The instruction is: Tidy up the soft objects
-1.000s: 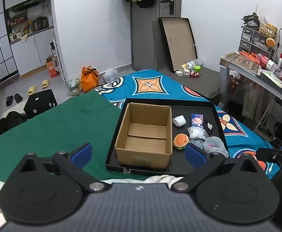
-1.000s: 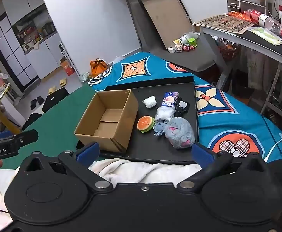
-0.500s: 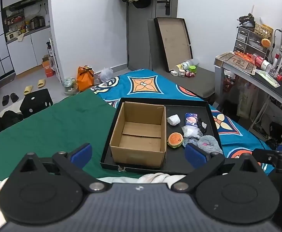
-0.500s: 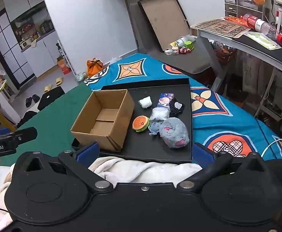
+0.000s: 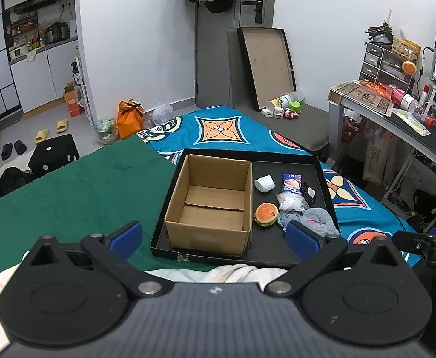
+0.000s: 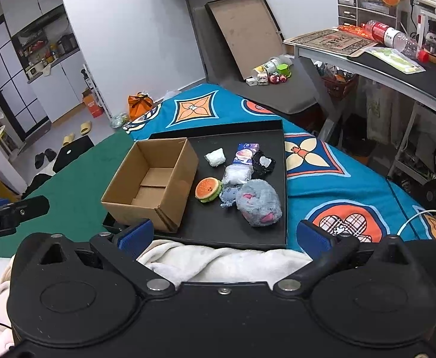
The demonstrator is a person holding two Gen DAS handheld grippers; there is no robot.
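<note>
An open, empty cardboard box [image 5: 212,205] [image 6: 155,185] stands in the left half of a black tray [image 5: 277,256] [image 6: 248,235] on the bed. To its right lie soft things: a burger plush [image 5: 266,214] [image 6: 207,188], a grey furry plush [image 5: 319,219] [image 6: 258,203], a white wad [image 5: 264,183] [image 6: 215,157], a clear bag [image 6: 236,175], a purple tissue pack [image 5: 291,183] [image 6: 245,153] and a black pouch [image 6: 263,162]. My left gripper [image 5: 215,238] is open and empty, short of the tray's near edge. My right gripper [image 6: 224,235] is open and empty, also short of the tray.
A white blanket [image 6: 218,259] lies bunched at the tray's near edge. A green cloth [image 5: 68,188] covers the bed to the left, a blue patterned sheet [image 6: 337,179] to the right. A desk [image 6: 382,62] stands at far right.
Both grippers have pulled back and risen a little, so the tray and box look smaller and farther off. Nothing on the tray has moved.
</note>
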